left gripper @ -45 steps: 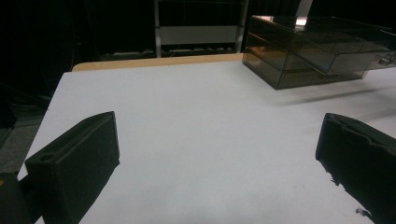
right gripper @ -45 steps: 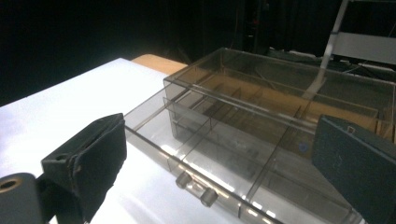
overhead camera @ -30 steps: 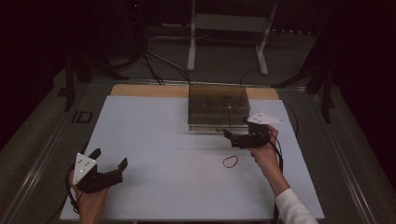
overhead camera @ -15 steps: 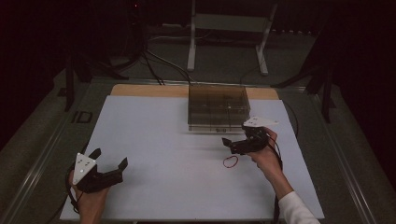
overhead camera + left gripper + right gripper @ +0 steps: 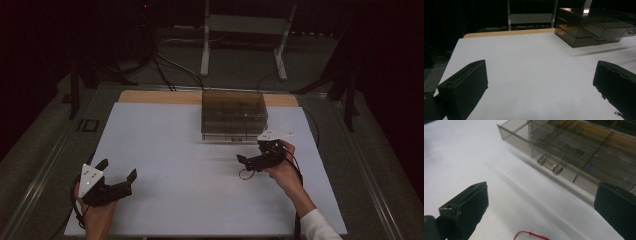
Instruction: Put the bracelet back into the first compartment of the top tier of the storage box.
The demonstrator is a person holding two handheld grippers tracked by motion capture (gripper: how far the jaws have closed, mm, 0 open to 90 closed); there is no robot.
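Right gripper [image 5: 541, 217]: jaws set wide apart above the white table surface [image 5: 461, 157]. A red cord loop [image 5: 530, 235] lies between them at the bottom edge. A smoked-transparent drawer box [image 5: 579, 147] with a clear handle [image 5: 549, 166] stands ahead.

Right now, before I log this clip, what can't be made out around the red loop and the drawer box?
- red loop: cut off by the right gripper view's bottom edge; in the high view the right claw partly covers it.
- smoked drawer box: contents too dim behind tinted walls, all views.
- small blue mark inside a compartment: too small to identify.
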